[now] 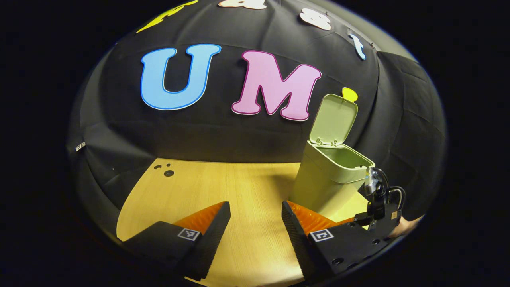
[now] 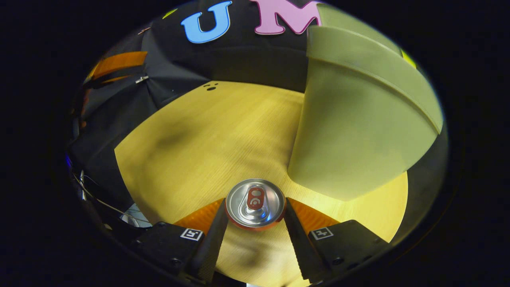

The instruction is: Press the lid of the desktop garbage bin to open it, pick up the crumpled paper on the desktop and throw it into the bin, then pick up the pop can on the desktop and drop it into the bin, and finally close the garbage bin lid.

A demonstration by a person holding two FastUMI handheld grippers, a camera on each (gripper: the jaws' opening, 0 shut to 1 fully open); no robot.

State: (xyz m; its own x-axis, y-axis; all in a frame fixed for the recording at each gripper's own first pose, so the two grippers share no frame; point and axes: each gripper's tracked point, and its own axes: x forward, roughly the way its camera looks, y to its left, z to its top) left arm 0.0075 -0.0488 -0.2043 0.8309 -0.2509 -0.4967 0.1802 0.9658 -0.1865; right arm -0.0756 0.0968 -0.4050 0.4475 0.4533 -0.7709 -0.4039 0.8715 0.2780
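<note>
The pale green bin [image 1: 326, 179] stands on the wooden table with its lid [image 1: 334, 119] swung up and open. My left gripper [image 1: 255, 223] hovers open over bare table left of the bin, with nothing between its fingers. Beside the bin's right rim I see the other gripper's housing and cables [image 1: 382, 203], with a hand [image 1: 410, 223] behind it. In the right gripper view, the pop can [image 2: 255, 203] shows from above, its silver top and red tab facing the camera. My right gripper [image 2: 255, 217] is shut on the can's sides, just left of the bin's wall [image 2: 358, 119].
The wooden table [image 1: 223, 187] has small dark holes [image 1: 168, 173] near its far left corner. Black cloth walls close in behind and to both sides. A dark sleeve and loose wires [image 2: 103, 199] lie at the left in the right gripper view.
</note>
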